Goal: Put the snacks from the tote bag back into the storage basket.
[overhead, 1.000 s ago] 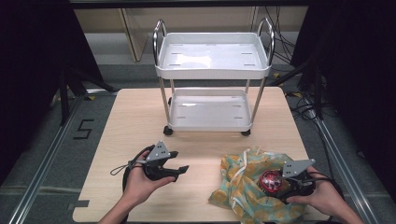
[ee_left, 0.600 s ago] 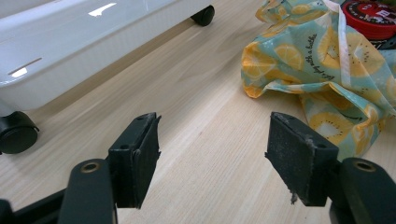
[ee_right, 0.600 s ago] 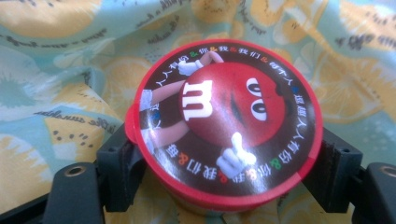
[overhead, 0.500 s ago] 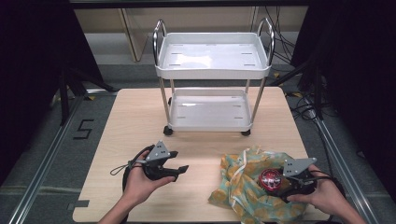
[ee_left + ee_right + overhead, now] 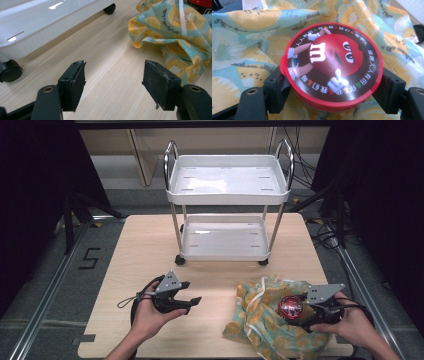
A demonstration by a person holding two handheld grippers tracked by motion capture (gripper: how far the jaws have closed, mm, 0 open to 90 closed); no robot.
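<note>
two grippers in your hands, both low over the counter (image 5: pixel 210 270). your right gripper (image 5: pixel 306 311) has its jaws clamped on either side of the red candy tin (image 5: pixel 331 65) — lid up, printed with a red cartoon face and a white "m". the tin sits over the lemon-print cloth bag (image 5: pixel 265 317), which lies crumpled at the counter's near right corner. your left gripper (image 5: pixel 192 292) hovers well apart to the left, jaws spread wide with nothing between them, pointing toward the bag. beyond stands a white two-shelf cart (image 5: pixel 227 195) on castors.
</note>
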